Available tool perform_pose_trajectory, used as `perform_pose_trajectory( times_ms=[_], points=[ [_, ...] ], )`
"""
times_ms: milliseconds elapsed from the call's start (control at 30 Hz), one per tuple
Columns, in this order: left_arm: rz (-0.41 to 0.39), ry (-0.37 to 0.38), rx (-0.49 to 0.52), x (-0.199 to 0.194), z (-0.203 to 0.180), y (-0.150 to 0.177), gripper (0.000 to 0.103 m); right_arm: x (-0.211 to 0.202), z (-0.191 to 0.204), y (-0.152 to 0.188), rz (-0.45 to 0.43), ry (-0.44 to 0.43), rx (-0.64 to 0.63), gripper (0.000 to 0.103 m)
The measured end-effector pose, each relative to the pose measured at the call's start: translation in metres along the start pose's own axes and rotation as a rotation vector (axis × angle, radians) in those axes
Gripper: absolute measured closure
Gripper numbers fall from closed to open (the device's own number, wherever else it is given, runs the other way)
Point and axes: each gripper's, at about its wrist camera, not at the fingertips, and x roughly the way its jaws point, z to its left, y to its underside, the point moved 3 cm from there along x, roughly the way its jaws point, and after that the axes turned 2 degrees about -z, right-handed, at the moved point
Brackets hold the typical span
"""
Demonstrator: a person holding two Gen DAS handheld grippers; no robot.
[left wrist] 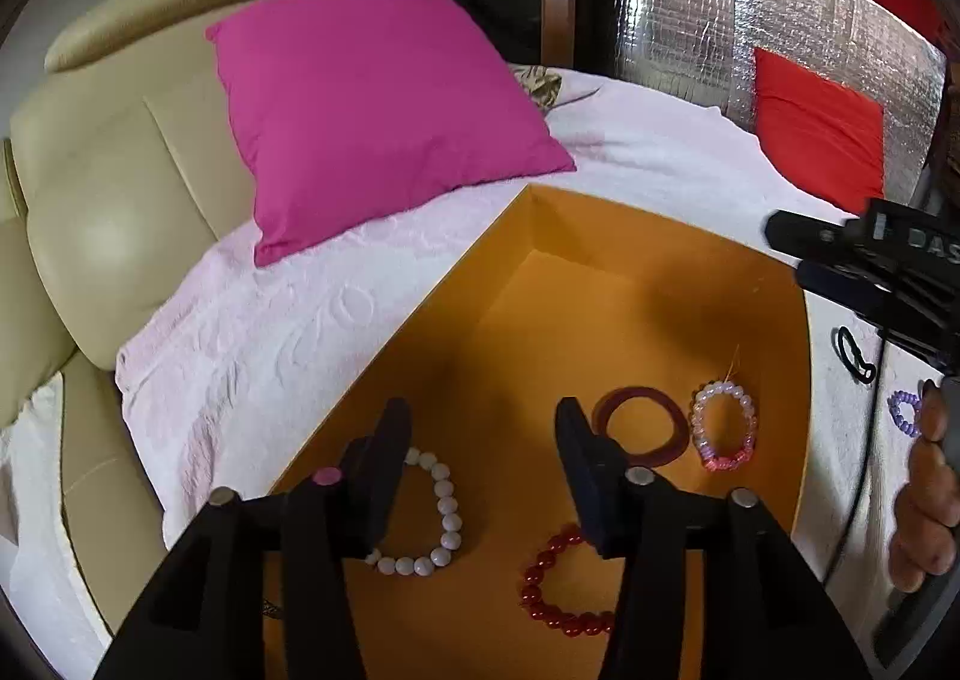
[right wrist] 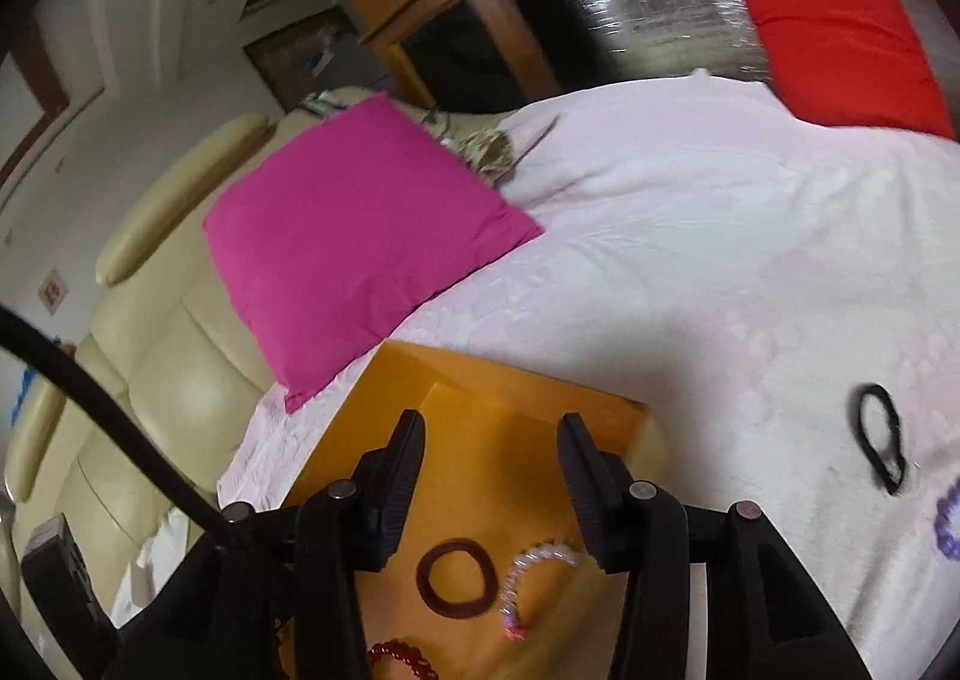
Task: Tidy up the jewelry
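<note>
White bedspread (right wrist: 690, 272) carries an orange box (left wrist: 600, 236); four bracelets (left wrist: 420, 518) are boxed; black band (right wrist: 879, 437) and purple bracelet (left wrist: 905, 413) are left; left claw (left wrist: 480, 440) and right claw (right wrist: 489, 440) are held wide apart, empty.

orange box (left wrist: 600, 236): white (left wrist: 441, 524), red (left wrist: 555, 590), pink (left wrist: 723, 425) bead bracelets, maroon band (left wrist: 641, 425) | blanket: black tie (right wrist: 881, 436), purple, possibly beaded, bracelet (left wrist: 905, 411)
</note>
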Motion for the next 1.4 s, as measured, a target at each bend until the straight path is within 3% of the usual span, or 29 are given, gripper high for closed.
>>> perform_pose_trajectory(
  times_ms=[133,267,367,467,633,733,933,1133,1400],
  points=[
    [-0.030,-0.016,0.011,-0.008,-0.011,-0.003,0.039,-0.022,-0.017,-0.002,0.009,-0.064,0.064,0.053],
    [-0.058,-0.044,0.012,-0.016,-0.022,-0.005,0.037,-0.039,-0.027,0.002,0.052,-0.218,0.155,0.053],
    [-0.112,-0.067,0.042,-0.026,-0.038,-0.008,0.035,-0.055,-0.034,0.004,0.052,-0.230,0.175,0.053],
    [-0.162,-0.084,0.079,-0.036,-0.055,-0.010,0.030,-0.084,-0.049,0.007,0.033,-0.176,0.164,0.053],
    [-0.209,-0.054,0.135,-0.050,-0.094,-0.010,0.023,-0.161,-0.104,0.011,-0.069,0.012,0.172,0.053],
    [-0.217,-0.022,0.161,-0.056,-0.119,-0.006,0.023,-0.207,-0.147,0.022,-0.112,0.161,0.228,0.053],
    [-0.239,0.026,0.261,-0.066,-0.179,0.008,0.023,-0.258,-0.212,0.047,-0.105,0.331,0.372,0.053],
    [-0.193,0.104,0.348,-0.061,-0.227,0.024,0.023,-0.262,-0.222,0.044,-0.094,0.356,0.360,0.059],
    [-0.079,0.157,0.344,-0.036,-0.238,0.032,0.023,-0.242,-0.223,0.051,-0.032,0.349,0.317,0.059]
  ],
)
